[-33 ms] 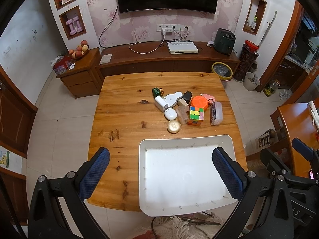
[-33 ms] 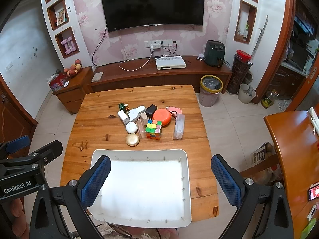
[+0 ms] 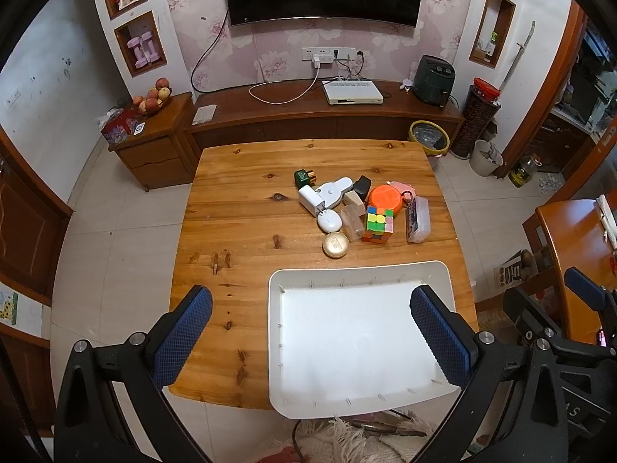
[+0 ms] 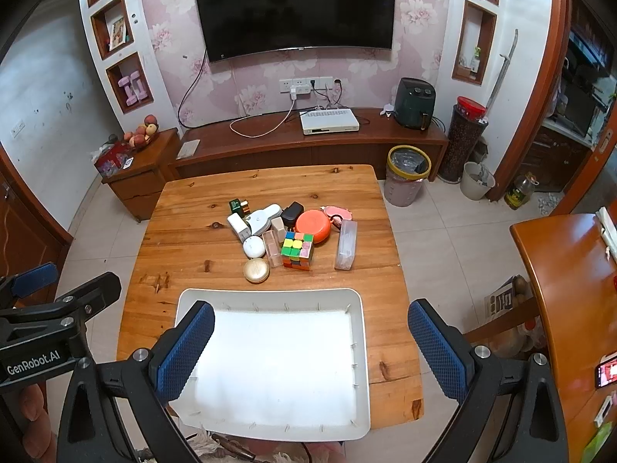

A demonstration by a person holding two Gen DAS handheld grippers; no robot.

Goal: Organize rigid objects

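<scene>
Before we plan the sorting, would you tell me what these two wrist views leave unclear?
- Near edge of the white tray: in the right wrist view, the right gripper fingers cover its corners.
- Clear case: contents too small to identify in either view.
- Black item: partly hidden behind the orange round box, left wrist view.
- Left gripper: the hand holding it is out of frame.

Wooden table (image 3: 239,231) bears a white tray (image 3: 358,274) and clustered small objects (image 3: 362,208)
</scene>
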